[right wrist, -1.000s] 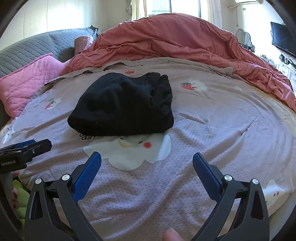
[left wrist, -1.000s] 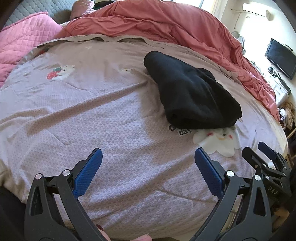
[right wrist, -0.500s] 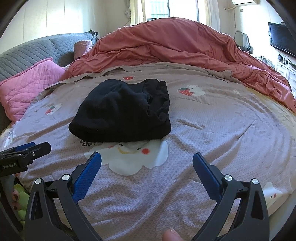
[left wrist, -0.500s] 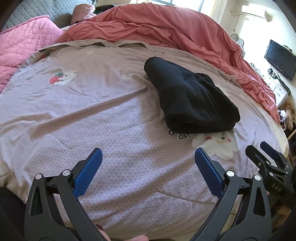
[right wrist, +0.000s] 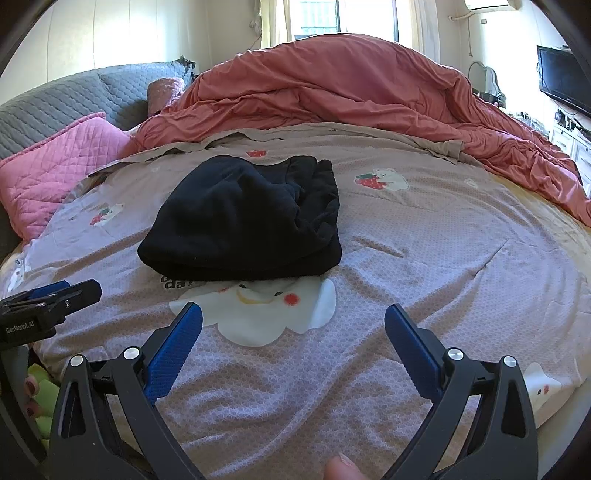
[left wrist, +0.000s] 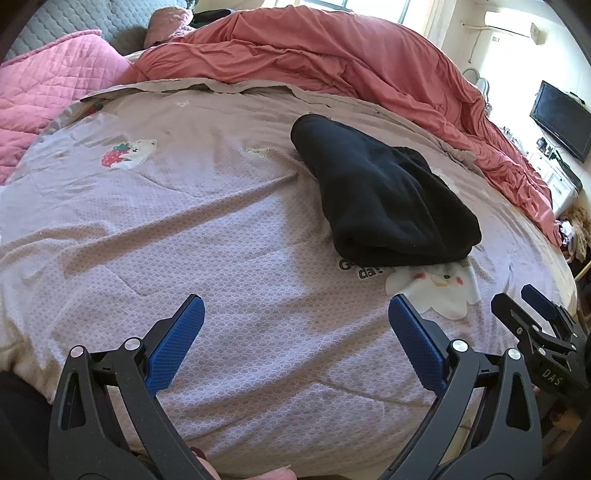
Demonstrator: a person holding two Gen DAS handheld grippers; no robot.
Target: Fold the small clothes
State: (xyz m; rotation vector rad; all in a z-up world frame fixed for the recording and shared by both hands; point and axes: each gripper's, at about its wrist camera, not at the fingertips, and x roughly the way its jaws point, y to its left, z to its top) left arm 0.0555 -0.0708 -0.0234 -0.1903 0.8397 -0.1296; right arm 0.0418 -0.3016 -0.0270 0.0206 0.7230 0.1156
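— Where, the black garment [right wrist: 243,218]?
— Folded on the bedsheet [right wrist: 443,258], partly over a white cartoon print [right wrist: 266,314].
— And the grippers?
— Left gripper [left wrist: 295,343] and right gripper [right wrist: 293,343]: fingers spread wide, empty, short of the garment.

A wide bed [right wrist: 461,258] with a mauve printed cover fills the near part of the room, a rumpled salmon duvet [right wrist: 351,85] is heaped at its far side under a bright window [right wrist: 321,18], and a dark screen [right wrist: 561,81], probably a television, hangs on the right wall.
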